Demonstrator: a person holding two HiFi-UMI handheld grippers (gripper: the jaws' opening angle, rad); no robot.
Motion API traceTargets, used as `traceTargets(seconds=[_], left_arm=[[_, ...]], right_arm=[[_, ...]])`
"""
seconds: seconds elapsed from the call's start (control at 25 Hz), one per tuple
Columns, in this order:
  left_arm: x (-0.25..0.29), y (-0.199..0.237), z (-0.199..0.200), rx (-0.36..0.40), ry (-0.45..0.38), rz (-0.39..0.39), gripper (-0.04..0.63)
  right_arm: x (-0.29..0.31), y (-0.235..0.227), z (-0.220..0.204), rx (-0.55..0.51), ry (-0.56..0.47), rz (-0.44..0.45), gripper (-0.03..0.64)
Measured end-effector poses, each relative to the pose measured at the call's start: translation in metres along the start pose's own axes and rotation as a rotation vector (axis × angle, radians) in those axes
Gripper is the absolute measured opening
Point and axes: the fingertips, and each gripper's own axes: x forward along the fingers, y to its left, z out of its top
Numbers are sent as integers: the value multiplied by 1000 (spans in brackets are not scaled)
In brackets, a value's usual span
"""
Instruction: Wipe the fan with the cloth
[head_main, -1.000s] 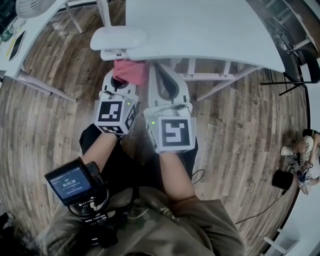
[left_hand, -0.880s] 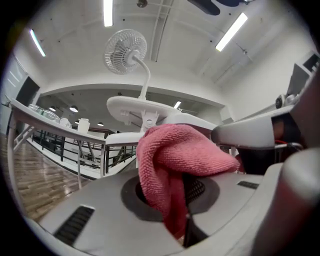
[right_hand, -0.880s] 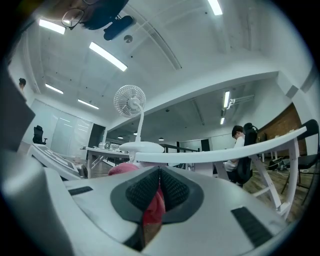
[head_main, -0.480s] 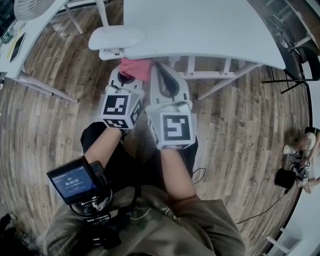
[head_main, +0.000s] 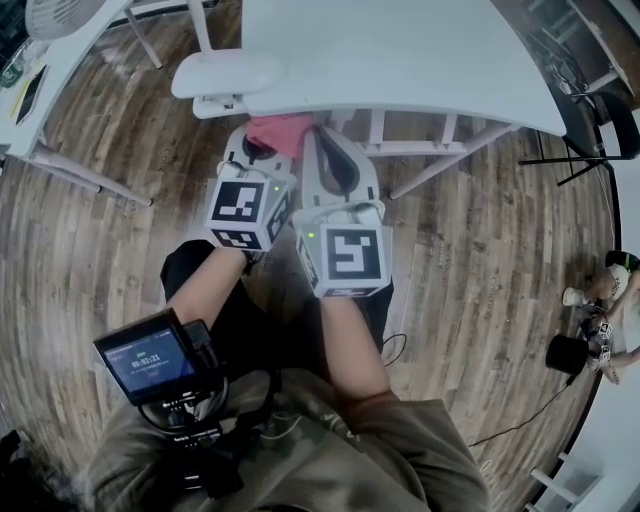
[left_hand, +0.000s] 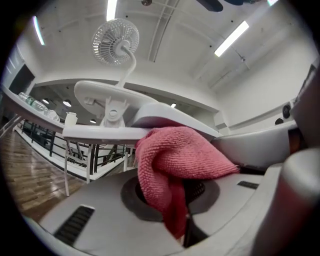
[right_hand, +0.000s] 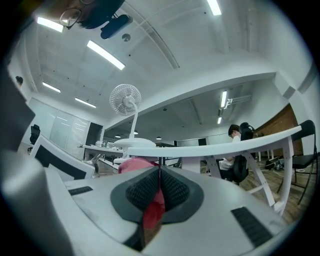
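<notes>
The white fan (head_main: 58, 14) stands on a side table at the far top left of the head view. It shows well beyond the jaws in the left gripper view as a fan (left_hand: 115, 41) and in the right gripper view as a fan (right_hand: 125, 100). My left gripper (head_main: 264, 142) is shut on a pink cloth (head_main: 281, 131), which hangs bunched from its jaws as the cloth (left_hand: 172, 165). My right gripper (head_main: 326, 140) lies close beside it, shut (right_hand: 159, 184). A strip of pink shows in the slit between its pads; I cannot tell whether it is pinched. Both point level under the white table's edge.
A large white table (head_main: 400, 60) lies straight ahead, with a white oval piece (head_main: 225, 72) on a bracket at its near-left corner. The side table (head_main: 55, 80) holds bottles. A black chair (head_main: 612, 130) and a seated person (head_main: 605, 300) are at the right. The floor is wood.
My left gripper has moved up and rightward in the head view with the cloth, closer to the table edge and the right gripper. The right gripper has hardly shifted.
</notes>
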Motion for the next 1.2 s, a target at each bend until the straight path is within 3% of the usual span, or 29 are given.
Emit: traceTargets(seconds=[0.4, 1.2], left_arm=[[-7, 22, 11, -29, -50, 72, 77], [-28, 63, 10, -35, -40, 143, 75]], right_arm=[[-1, -4, 1, -45, -31, -11, 6], [1, 11, 0, -55, -43, 0, 6]])
